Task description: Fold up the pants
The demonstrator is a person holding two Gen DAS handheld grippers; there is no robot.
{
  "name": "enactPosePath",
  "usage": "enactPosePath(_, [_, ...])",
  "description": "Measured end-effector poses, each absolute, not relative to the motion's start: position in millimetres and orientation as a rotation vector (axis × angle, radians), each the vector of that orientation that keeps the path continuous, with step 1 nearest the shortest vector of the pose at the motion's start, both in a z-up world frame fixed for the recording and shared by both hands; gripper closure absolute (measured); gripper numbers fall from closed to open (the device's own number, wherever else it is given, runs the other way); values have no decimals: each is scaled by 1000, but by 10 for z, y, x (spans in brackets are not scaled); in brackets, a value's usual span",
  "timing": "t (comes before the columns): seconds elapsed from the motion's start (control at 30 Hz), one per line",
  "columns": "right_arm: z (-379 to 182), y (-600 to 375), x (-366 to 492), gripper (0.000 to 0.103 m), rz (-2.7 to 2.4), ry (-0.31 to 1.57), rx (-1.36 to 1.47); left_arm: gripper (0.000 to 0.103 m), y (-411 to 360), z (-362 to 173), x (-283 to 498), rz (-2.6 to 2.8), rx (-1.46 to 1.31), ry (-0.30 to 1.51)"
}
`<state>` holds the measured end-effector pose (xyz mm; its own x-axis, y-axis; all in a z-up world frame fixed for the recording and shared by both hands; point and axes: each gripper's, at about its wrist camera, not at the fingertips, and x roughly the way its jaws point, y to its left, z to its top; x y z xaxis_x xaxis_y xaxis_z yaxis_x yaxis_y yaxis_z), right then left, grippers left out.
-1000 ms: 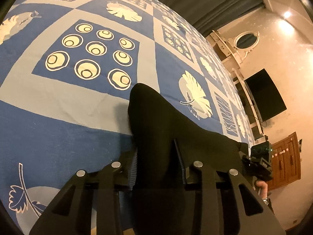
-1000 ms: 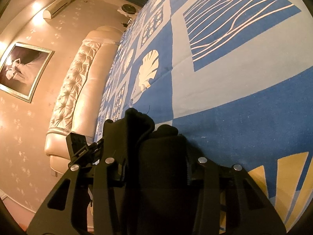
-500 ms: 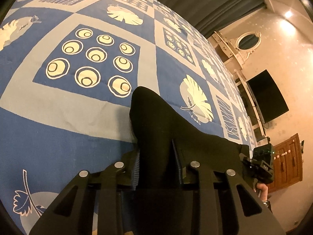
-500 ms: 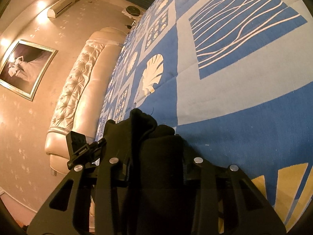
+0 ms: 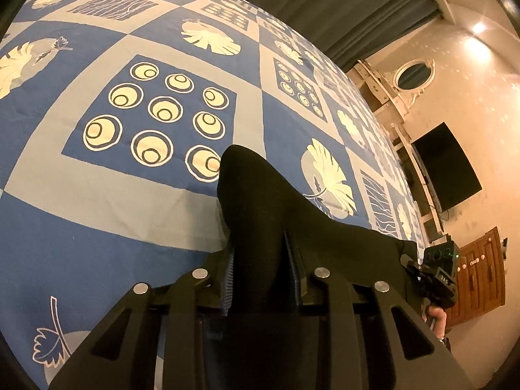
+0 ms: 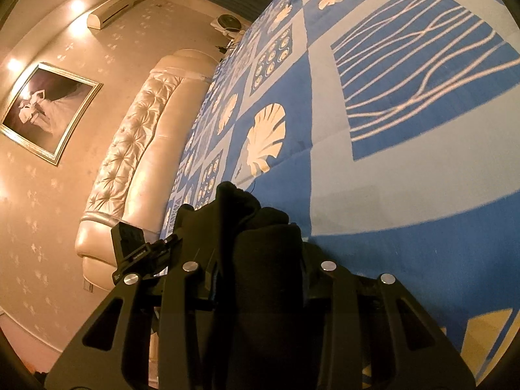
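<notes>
Both my grippers, left gripper (image 5: 260, 269) and right gripper (image 6: 256, 276), jaws narrow, clamping black pants (image 5: 260, 201) just above bed (image 5: 97, 195). Risk: thick bunched fabric slips out, fold goes crooked.

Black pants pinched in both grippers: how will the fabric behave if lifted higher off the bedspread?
Probably floppy: the black pants bunch into soft folds at the left gripper. They likely sag between it and the right gripper. Probably light.

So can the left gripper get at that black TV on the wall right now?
Probably not: the left gripper is clamped on the black pants over the bedspread, and the TV hangs across the room.
</notes>
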<state>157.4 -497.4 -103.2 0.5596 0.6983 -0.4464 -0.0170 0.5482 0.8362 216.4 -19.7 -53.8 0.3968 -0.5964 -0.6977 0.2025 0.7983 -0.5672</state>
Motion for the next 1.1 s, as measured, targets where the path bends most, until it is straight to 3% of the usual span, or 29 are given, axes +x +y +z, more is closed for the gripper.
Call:
enactPosePath(0.87, [-1112, -5012, 1729, 69, 481, 903, 974, 73, -141, -662, 2500, -539, -509, 1080])
enactPosePath(1.0, [-1136, -5026, 1743, 58, 491, 917, 1023, 62, -129, -698, 2496, -561, -505, 1089])
enactPosePath(1.1, [-1086, -5033, 1716, 47, 504, 927, 1048, 42, -74, -692, 2461, -592, -522, 1086])
